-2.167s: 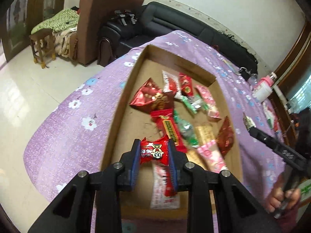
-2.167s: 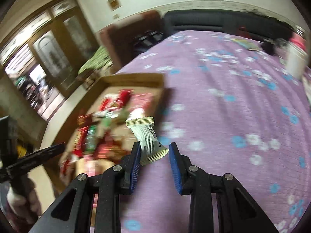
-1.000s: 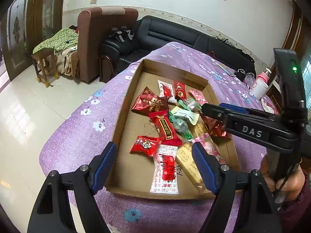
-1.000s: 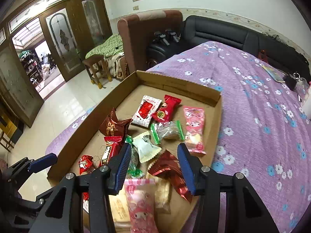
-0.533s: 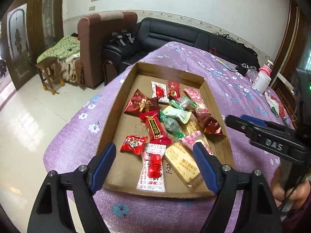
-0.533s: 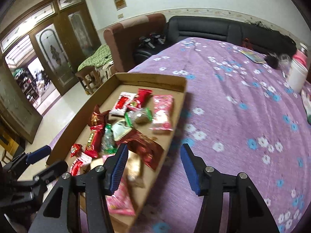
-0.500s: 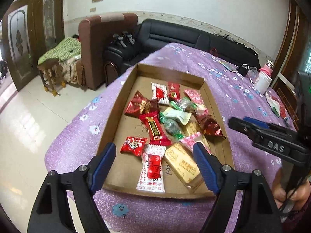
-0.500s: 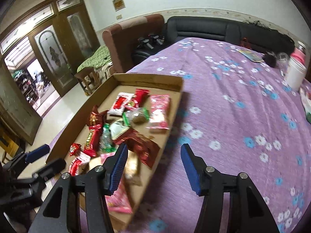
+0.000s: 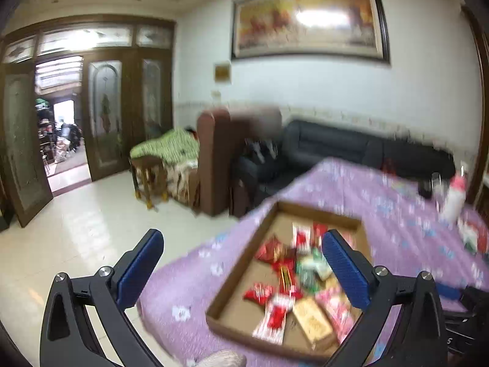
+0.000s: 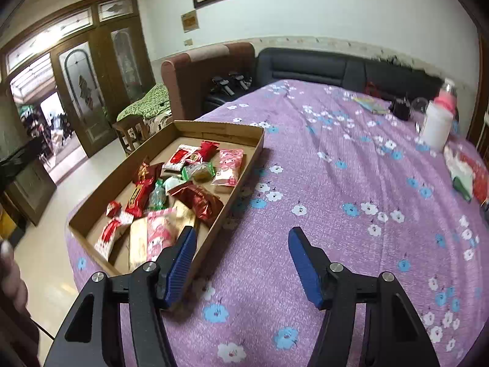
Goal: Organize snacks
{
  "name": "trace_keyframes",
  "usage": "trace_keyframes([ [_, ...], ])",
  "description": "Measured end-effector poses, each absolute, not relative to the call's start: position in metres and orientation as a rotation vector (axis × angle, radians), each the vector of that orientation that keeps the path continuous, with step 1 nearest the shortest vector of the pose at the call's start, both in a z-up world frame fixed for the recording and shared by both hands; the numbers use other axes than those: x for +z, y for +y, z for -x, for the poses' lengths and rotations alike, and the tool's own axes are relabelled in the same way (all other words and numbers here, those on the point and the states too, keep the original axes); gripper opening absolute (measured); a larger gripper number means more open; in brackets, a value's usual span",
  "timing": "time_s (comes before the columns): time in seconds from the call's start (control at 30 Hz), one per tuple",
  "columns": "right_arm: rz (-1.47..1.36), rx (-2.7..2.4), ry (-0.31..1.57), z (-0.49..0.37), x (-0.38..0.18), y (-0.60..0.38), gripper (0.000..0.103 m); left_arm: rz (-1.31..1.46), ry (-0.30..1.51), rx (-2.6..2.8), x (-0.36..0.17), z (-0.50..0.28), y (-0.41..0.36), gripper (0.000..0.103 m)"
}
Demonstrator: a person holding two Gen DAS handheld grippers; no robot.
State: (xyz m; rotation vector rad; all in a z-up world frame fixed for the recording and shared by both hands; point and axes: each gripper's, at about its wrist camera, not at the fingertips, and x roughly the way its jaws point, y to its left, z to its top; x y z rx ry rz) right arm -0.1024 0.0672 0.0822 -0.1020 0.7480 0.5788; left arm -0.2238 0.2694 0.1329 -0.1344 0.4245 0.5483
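Snacks: wrapped packets, mostly red, pink, green and gold, lie loose in a heap inside the cardboard tray; none outside it on the near cloth.
Cardboard tray: shallow, open-topped, rests flat on the purple flowered tablecloth, near the table's left edge in the right wrist view.
Left gripper: jaws opening, spread wide, nothing between the blue pads; held above the table edge, tray below and to its right; view blurred.
Right gripper: jaws opening, nothing between them; it hangs over bare cloth just right of the tray's near corner, left pad over the tray wall.
White bottle: upright with a pink cap, far right of the cloth, well apart from the tray.
Far-right packets: red and green wrappers on the cloth; detail too blurred.
Hand: part visible at left edge.
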Motion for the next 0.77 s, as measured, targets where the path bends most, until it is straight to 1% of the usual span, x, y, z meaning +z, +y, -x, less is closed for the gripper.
trace_keyframes([
  [0.07, 0.133, 0.579, 0.728, 0.111, 0.082, 0.069, 0.070, 0.127, 0.497, 0.502, 0.126, 0.214, 0.267, 0.103],
  [0.2, 0.187, 0.593, 0.709, 0.123, 0.078, 0.076, 0.071, 0.121, 0.578, 0.438, 0.113, 0.205, 0.251, 0.103],
  [0.37, 0.206, 0.605, 0.709, 0.126, 0.077, 0.079, 0.072, 0.103, 0.621, 0.397, 0.105, 0.198, 0.239, 0.103],
  [0.77, 0.199, 0.615, 0.729, 0.125, 0.075, 0.081, 0.073, 0.171, 0.709, 0.365, 0.097, 0.184, 0.247, 0.103],
])
